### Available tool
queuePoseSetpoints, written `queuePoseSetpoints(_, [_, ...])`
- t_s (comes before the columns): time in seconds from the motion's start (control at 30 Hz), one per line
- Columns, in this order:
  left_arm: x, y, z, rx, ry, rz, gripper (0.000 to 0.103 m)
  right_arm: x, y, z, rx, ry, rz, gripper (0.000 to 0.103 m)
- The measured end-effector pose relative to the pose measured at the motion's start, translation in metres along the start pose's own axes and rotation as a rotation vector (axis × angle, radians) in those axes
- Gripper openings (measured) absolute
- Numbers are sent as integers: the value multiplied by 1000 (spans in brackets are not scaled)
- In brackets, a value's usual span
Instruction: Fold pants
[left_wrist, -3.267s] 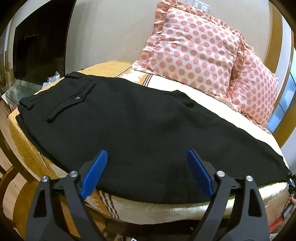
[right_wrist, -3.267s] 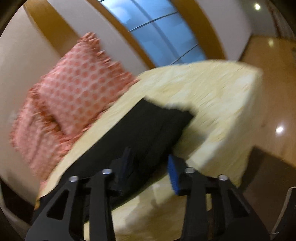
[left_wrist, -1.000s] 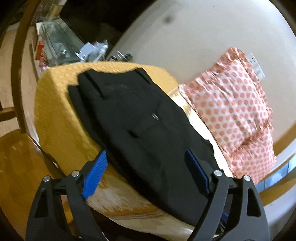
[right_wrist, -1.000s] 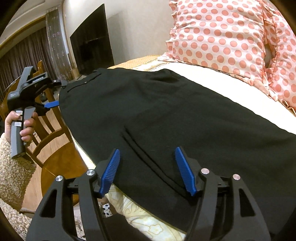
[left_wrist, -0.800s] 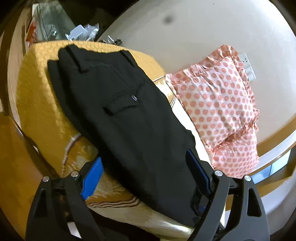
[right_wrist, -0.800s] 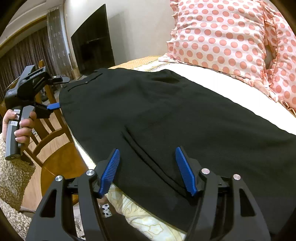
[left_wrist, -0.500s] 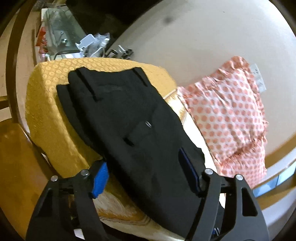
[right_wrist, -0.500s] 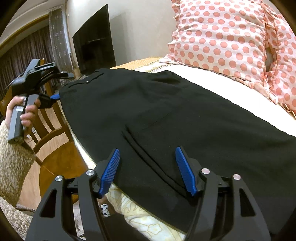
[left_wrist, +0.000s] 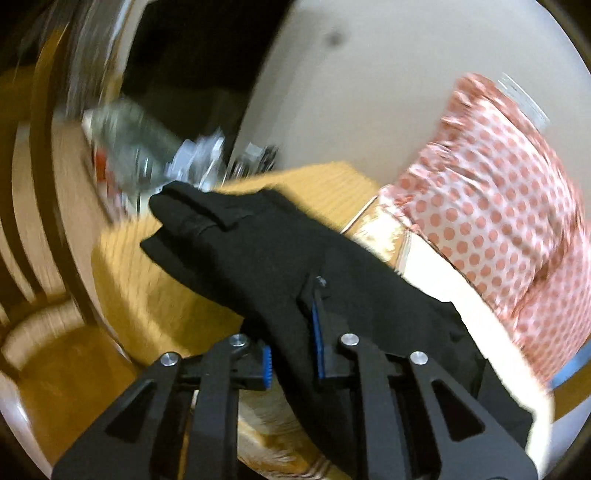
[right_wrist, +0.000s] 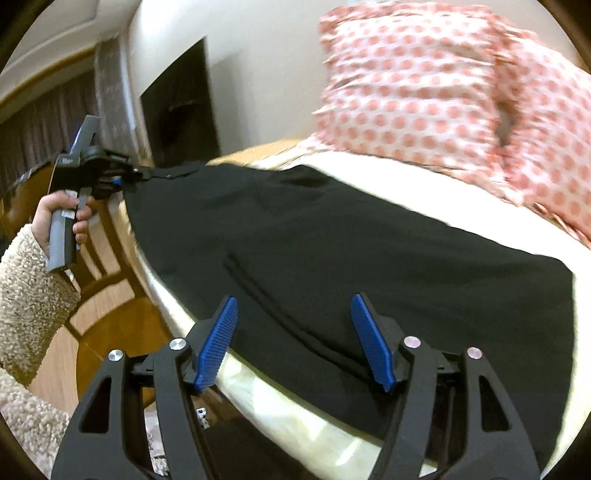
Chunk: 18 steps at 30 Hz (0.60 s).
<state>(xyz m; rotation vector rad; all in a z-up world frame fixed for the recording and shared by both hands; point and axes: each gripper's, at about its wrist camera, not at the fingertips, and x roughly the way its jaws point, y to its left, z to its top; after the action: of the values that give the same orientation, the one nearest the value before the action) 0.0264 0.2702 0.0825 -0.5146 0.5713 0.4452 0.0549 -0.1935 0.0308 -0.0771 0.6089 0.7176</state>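
Observation:
Black pants (right_wrist: 351, 251) lie lengthwise along the near edge of the bed. In the left wrist view my left gripper (left_wrist: 293, 354) is shut on the pants (left_wrist: 266, 258) near the waistband, and the cloth rises off the bed there. The right wrist view shows that gripper (right_wrist: 125, 177) at the waist end, far left. My right gripper (right_wrist: 295, 339) is open, its blue pads either side of the pants' near edge at mid-leg, holding nothing.
Two pink polka-dot pillows (right_wrist: 424, 85) lean against the wall behind the pants. The yellow bedspread (left_wrist: 147, 295) covers the bed's left end. A wooden chair (right_wrist: 103, 295) stands beside the bed on the left. A dark TV (right_wrist: 177, 107) hangs on the wall.
My left gripper has closed on the pants at the waist end and lifted the cloth. My right gripper has stayed open and shifted slightly over the near edge.

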Motion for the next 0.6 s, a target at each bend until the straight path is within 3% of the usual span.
queuePoseSetpoints(0.1, [-21,-60,1,182,-73,3,14,-25,-28,-7,78,-41,-56,72])
queuePoseSetpoints(0.27, [-61,-191,-40,537,-176,-113,14,-65,-84,-31,280,-102,-161,72])
queuePoseSetpoints(0.37, [-85,-263,-101,773,-186,-275,14,-83,-107,-47,382,-121,-207,72])
queuePoseSetpoints(0.47, [-94,-312,-185,1034,-119,-447,14,-96,-122,-60,434,-132,-263,72])
queuePoseSetpoints(0.53, [-90,-328,-244,1205,-51,-499,14,-100,-130,-69,462,-130,-287,72])
queuePoseSetpoints(0.6, [-79,-330,-282,1293,19,-502,14,-102,-136,-73,480,-125,-302,72])
